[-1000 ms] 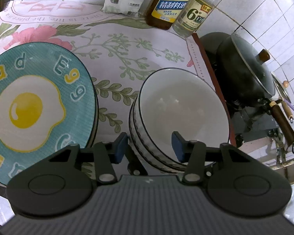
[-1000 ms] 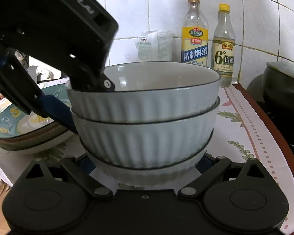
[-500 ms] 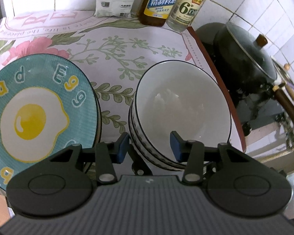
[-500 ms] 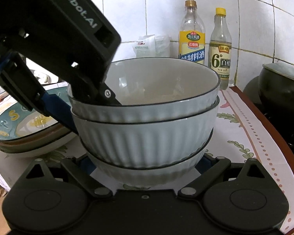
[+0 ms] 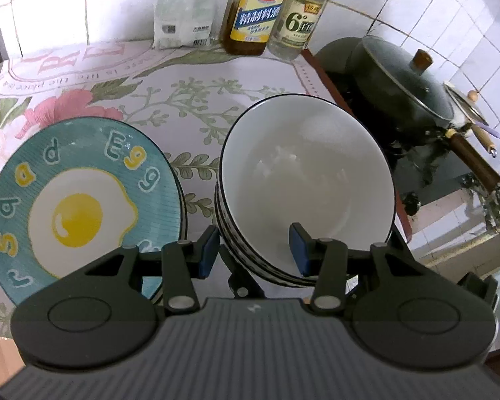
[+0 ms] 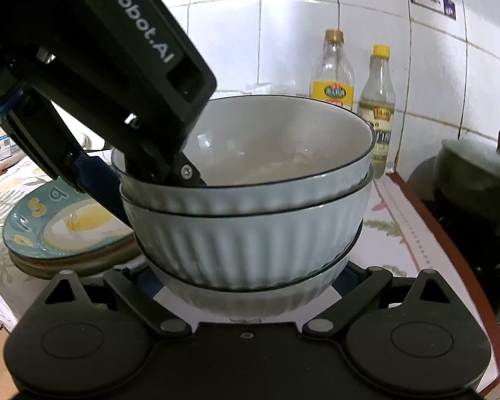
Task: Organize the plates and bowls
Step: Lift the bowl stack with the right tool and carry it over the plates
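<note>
The left tool tilts steeply down, fingers parted; the right tool points nearly level.

My left gripper straddles the near rim of the stacked white bowls, one blue pad inside, one outside. The egg plate sits just beside them on the floral cloth.

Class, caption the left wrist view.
Left gripper straddles stacked bowls' rim beside the egg plate.

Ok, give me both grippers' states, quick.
Left gripper: jaws straddle the rim of the white ribbed bowl stack; grip cannot be told.
Right gripper: around the bottom bowl; cannot tell.
</note>
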A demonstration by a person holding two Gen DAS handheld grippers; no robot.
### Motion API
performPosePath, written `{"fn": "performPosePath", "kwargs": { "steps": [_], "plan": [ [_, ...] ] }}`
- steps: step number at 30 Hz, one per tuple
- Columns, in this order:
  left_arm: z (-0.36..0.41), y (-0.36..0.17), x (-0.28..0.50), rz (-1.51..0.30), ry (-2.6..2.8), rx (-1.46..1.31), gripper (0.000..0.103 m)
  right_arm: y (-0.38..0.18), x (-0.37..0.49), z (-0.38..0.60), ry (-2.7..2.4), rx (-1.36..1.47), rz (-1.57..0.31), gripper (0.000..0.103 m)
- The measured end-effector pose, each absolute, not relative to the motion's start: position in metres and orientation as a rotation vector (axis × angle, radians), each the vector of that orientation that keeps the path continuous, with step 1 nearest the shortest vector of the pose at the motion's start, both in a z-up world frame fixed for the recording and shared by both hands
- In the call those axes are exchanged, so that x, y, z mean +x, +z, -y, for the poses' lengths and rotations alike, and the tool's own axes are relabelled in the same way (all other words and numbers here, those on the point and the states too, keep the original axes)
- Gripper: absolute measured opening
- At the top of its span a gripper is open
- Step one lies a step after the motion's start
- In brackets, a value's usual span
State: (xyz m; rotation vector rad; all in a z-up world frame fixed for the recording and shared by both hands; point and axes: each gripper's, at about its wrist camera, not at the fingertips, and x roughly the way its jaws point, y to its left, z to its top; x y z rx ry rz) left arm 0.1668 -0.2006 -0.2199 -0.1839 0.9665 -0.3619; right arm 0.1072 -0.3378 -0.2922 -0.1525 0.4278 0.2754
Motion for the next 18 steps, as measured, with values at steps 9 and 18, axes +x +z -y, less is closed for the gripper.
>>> {"fn": "performPosePath", "kwargs": {
  "steps": [9,18],
  "plan": [
    [0.166,-0.193,0.148,-0.937,-0.369,-0.211,0.044,-0.265,0.087,0.309,0.284,-0.196,-0.392,0.1],
    [0.117,-0.174,0.127,-0.899,-0.308,-0.221,0.044,-0.248,0.072,0.262,0.343,-0.21,-0.352,0.1]
  ]
}}
